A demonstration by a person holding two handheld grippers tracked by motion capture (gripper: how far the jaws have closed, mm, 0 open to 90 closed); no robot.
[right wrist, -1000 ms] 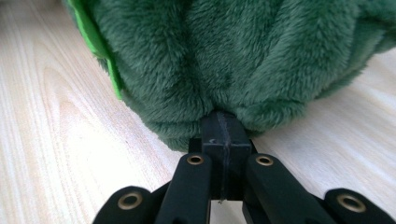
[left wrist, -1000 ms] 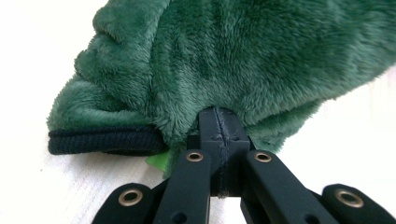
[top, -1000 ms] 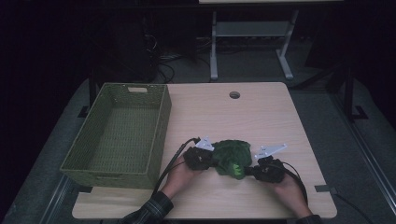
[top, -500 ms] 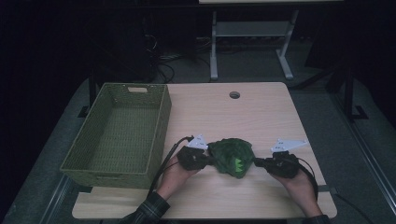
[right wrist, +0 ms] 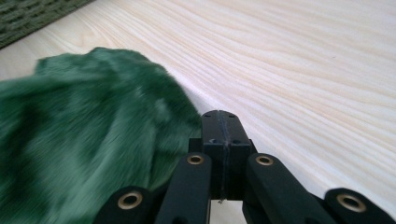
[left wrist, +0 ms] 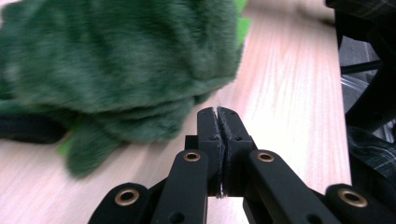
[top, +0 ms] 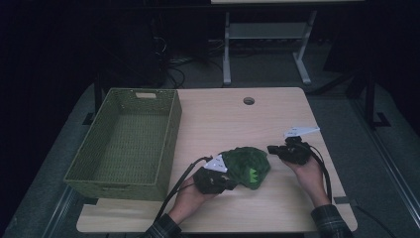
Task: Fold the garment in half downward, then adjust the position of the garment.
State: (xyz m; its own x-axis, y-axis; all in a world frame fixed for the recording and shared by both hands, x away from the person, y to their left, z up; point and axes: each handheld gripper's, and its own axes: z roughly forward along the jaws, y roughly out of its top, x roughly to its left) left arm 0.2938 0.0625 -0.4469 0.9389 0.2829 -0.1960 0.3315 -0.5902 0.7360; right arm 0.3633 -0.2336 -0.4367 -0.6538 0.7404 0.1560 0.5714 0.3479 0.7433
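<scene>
1. A green plush toy [top: 246, 166] lies on the wooden table [top: 233, 124], near the front edge, between the two hands
2. The left gripper [top: 233, 180] is just beside the toy at its left front side; in the left gripper view the jaws are pressed together with nothing between them, and the fur is close behind the tips
3. The right gripper [top: 271, 148] is just to the right of the toy; in the right gripper view its jaws are also closed and empty, and the toy [right wrist: 84, 140] is just beside them on the left
4. A green woven basket [top: 126, 141] stands on the left part of the table, apart from the toy
5. A round cable hole [top: 248, 100] is in the table top, near the far edge
6. Bare wood lies between the toy and the basket, and no thing stands there
</scene>
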